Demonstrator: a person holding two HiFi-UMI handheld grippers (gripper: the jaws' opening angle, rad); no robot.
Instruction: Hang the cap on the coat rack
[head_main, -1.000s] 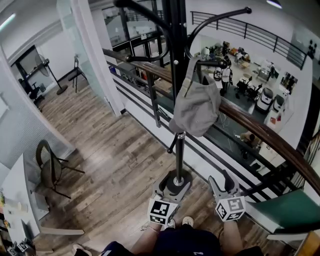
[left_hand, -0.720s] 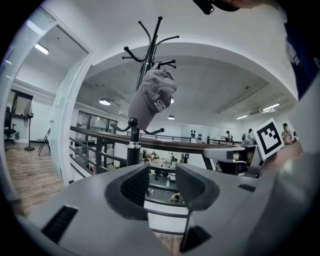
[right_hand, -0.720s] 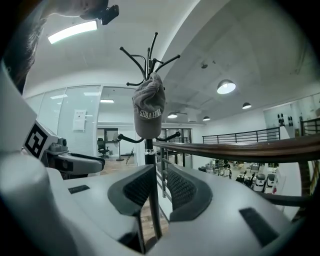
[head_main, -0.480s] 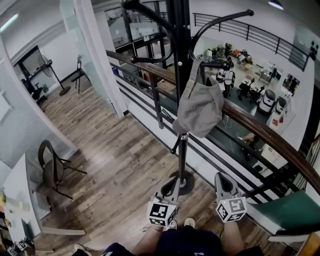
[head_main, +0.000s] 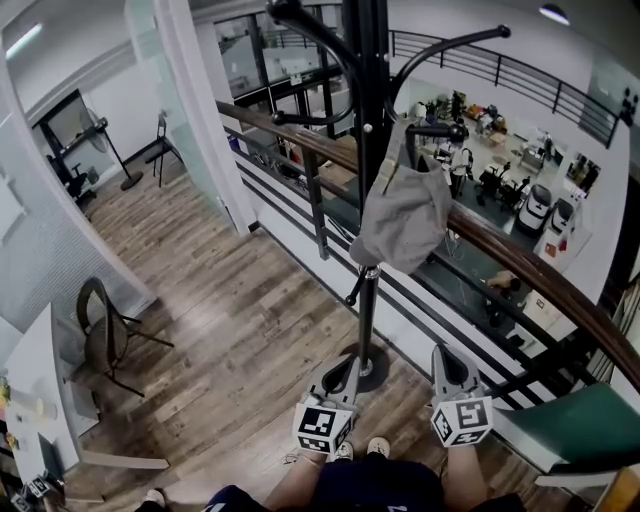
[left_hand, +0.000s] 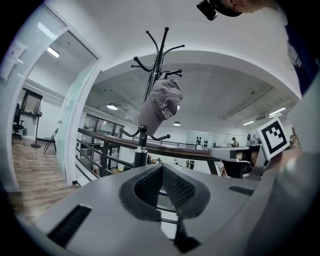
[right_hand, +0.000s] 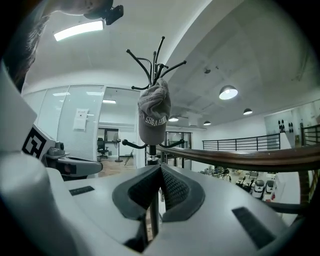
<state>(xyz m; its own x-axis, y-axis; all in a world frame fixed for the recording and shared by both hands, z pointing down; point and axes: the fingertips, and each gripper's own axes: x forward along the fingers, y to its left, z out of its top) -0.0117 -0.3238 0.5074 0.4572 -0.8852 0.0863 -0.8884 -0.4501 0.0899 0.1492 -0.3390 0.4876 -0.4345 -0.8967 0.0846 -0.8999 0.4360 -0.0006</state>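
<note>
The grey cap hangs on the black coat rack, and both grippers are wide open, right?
No. The cap does hang on the coat rack, but the left gripper and right gripper are shut and empty, as both gripper views show.

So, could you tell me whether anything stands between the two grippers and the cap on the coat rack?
Nothing visible does. The cap hangs on a hook of the coat rack; the left gripper and right gripper, both shut and empty, face it across open air.
</note>
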